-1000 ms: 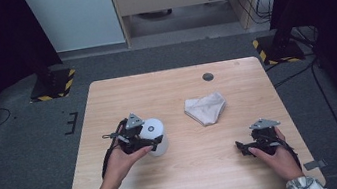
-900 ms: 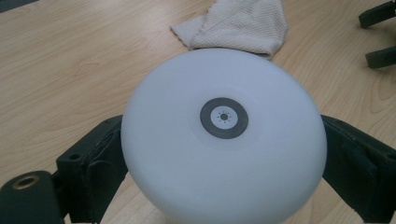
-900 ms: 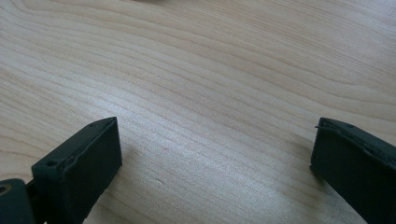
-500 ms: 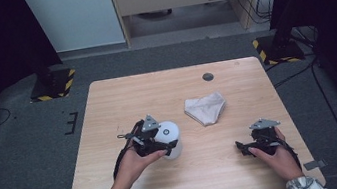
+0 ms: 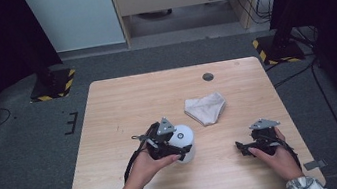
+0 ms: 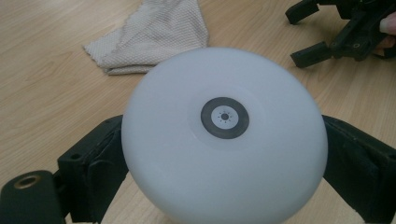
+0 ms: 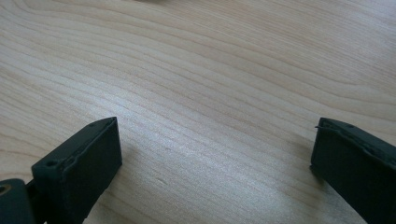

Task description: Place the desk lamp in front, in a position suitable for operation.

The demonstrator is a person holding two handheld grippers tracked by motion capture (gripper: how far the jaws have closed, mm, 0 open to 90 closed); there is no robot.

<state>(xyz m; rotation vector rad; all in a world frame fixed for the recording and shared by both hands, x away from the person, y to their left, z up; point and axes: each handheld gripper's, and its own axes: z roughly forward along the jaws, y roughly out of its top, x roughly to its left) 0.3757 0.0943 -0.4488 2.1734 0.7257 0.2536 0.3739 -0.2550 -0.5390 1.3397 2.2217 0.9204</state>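
Gripping a white dome [image 5: 183,140] at lower centre of the high view, the left tongs [image 5: 177,146] pinch its sides, apparently for wiping. Cloth [image 5: 205,108] lies just beyond. Right tongs [image 5: 243,147], lower right, rest spread on the desk [image 5: 122,101].

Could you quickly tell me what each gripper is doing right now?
Left gripper: closed on the white dome.
Right gripper: open, holding nothing.
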